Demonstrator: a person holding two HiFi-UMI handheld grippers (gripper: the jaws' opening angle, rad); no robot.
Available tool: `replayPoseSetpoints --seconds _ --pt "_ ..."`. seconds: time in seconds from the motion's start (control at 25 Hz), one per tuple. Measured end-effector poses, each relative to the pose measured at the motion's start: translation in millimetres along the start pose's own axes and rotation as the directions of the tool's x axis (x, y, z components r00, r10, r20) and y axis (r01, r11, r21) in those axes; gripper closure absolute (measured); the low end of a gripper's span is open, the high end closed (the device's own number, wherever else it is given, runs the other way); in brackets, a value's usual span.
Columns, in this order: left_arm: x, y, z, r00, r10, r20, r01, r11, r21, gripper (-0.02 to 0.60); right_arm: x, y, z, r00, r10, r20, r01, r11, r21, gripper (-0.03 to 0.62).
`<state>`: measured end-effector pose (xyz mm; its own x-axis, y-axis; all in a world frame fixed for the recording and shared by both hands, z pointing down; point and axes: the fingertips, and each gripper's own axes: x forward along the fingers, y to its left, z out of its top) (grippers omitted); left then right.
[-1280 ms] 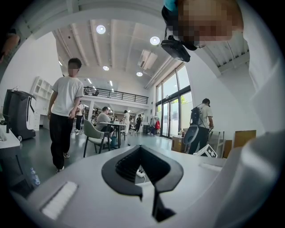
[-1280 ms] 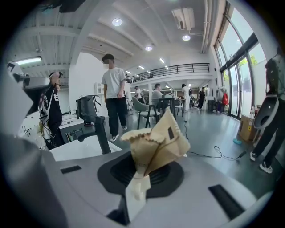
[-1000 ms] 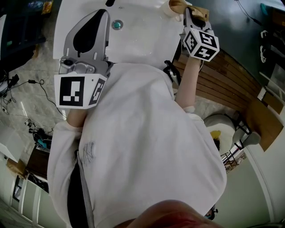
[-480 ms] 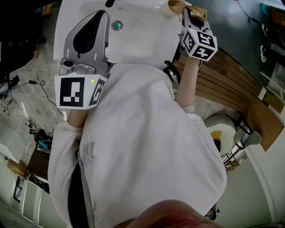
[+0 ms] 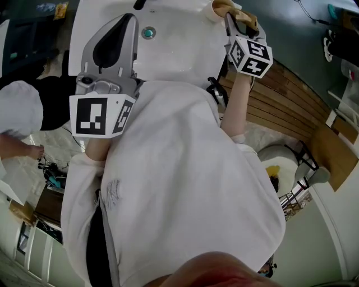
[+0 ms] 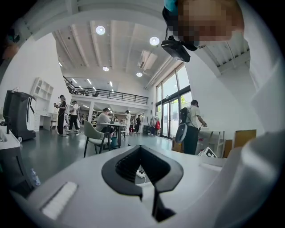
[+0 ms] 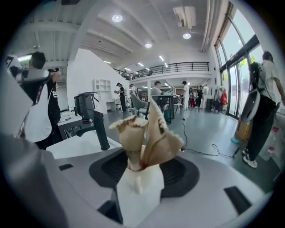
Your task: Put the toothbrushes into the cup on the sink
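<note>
The right hand-held gripper (image 5: 238, 19) has just opened wide around a tan frilled thing (image 7: 149, 129).

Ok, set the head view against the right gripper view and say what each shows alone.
Head view only: the drain, the left gripper and the person's white shirt. Right gripper view only: the ceiling lights, the balcony railing, and the jaws, which have just been opening, standing apart with the beige frilled wrappers between them. Both: the white sink, the right gripper and those wrappers.
</note>
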<state>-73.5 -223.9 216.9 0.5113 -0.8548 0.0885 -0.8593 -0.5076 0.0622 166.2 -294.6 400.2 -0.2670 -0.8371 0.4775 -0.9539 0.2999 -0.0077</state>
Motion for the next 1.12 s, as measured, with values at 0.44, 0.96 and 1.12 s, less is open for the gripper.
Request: replayPoseSetpoints --seconds 0.44,0.96,1.12 --pt "3.0 0.6 -2.4 1.000 -0.025 0.004 0.025 1.000 -0.001 0.580 -4.5 4.7 -8.4 1.000 -0.012 0.008 0.012 1.000 0.019 0.376" --pt "7.9 -12.7 -0.9 0.996 -0.085 0.006 0.085 0.996 -0.004 0.580 -29.4 -3.6 -18.8 0.997 -0.072 0.006 0.071 0.996 0.054 0.373" --pt "11.1 -24.2 -1.5 0.993 -0.116 0.006 0.116 0.993 -0.008 0.580 -46.2 -9.7 -17.6 0.996 -0.080 0.034 0.077 0.992 0.101 0.373"
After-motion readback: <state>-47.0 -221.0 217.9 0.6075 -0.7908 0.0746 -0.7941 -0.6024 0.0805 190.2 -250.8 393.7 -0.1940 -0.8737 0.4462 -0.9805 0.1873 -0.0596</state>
